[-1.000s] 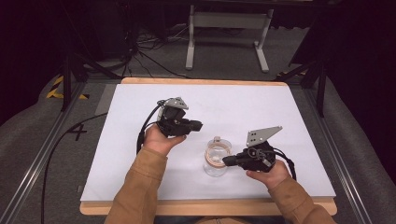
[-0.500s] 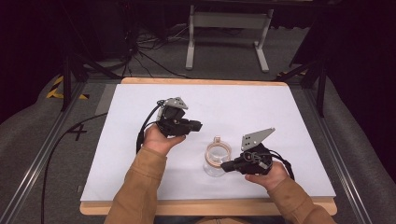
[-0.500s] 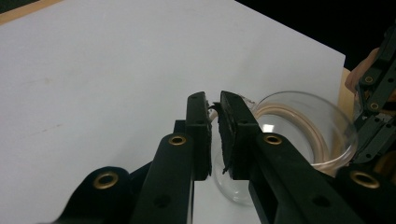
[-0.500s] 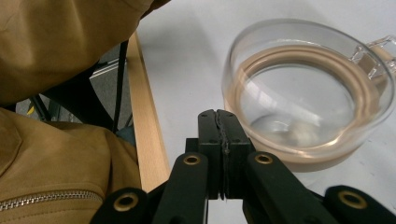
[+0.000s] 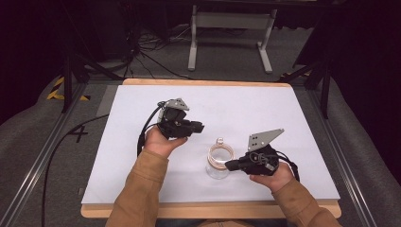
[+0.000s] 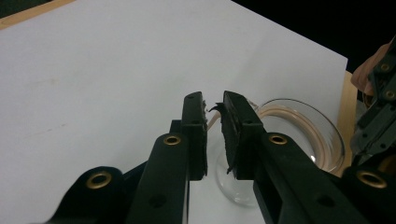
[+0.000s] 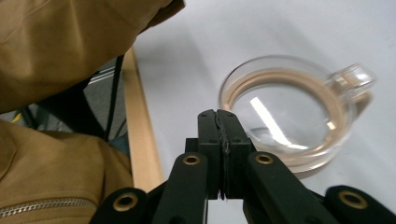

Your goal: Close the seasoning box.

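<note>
A: Any legible markings to log?

B: One. A black "4" (image 5: 79,134), hand-drawn in look, on the grey floor covering (image 5: 38,156) just left of the bench (image 5: 198,82), seen in the high view.

A: Labels or brands elsewhere?

B: None readable.

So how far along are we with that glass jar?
Nothing looks done yet: the clear glass jar with the tan seal ring stands upright and ungripped on the white table. In hand: the right gripper, fingers shut, sits at its rim. The left gripper hovers apart, slightly open. Any grasp remains.
</note>
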Motion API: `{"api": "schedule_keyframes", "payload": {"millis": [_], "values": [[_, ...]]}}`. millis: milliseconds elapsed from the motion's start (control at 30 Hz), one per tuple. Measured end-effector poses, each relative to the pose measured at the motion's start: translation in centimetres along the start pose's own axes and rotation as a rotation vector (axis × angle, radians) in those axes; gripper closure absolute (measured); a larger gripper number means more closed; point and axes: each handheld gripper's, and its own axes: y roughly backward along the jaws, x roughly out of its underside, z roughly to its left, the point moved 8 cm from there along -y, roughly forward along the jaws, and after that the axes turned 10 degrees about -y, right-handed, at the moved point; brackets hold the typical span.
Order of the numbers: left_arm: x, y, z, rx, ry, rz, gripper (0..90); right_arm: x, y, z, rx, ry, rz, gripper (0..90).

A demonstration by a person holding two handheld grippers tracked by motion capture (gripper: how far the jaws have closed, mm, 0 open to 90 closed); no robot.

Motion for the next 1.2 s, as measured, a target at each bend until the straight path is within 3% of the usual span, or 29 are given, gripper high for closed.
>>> {"api": "schedule_keyframes", "payload": {"millis": [133,467,533,567,700,867,967,1000,1167,1200], "values": [[0.4,0.6,0.0,-0.018,0.009,-0.011,76.8,-1.1,1.7,-0.8,0.032,-0.002,-0.067,83.1],[2.1,2.9,0.4,-0.09,0.039,-0.021,72.6,-3.0,4.8,-4.0,0.119,-0.026,-0.151,74.3],[2.8,3.5,0.8,-0.115,0.05,-0.011,72.0,-3.2,5.7,-5.6,0.158,-0.051,-0.171,71.2],[2.8,3.5,0.8,-0.115,0.05,-0.011,71.7,-3.2,5.7,-5.6,0.158,-0.051,-0.171,71.2],[3.8,3.8,1.3,-0.151,0.059,-0.005,70.3,-2.9,6.7,-8.3,0.221,-0.099,-0.189,69.5],[5.0,3.9,2.3,-0.173,0.098,0.015,68.3,-2.1,7.5,-11.4,0.297,-0.153,-0.196,68.5],[5.6,3.7,3.0,-0.186,0.114,0.025,67.8,-1.2,7.7,-13.1,0.336,-0.184,-0.18,67.8],[5.8,3.6,3.1,-0.189,0.137,0.023,67.4,-0.9,7.6,-13.5,0.342,-0.199,-0.179,67.6],[6.9,3.0,4.1,-0.209,0.147,0.05,65.6,1.1,7.1,-16.2,0.393,-0.258,-0.131,65.3],[7.0,2.9,4.3,-0.207,0.149,0.043,65.6,1.1,7.1,-16.2,0.393,-0.258,-0.131,65.3]]}}
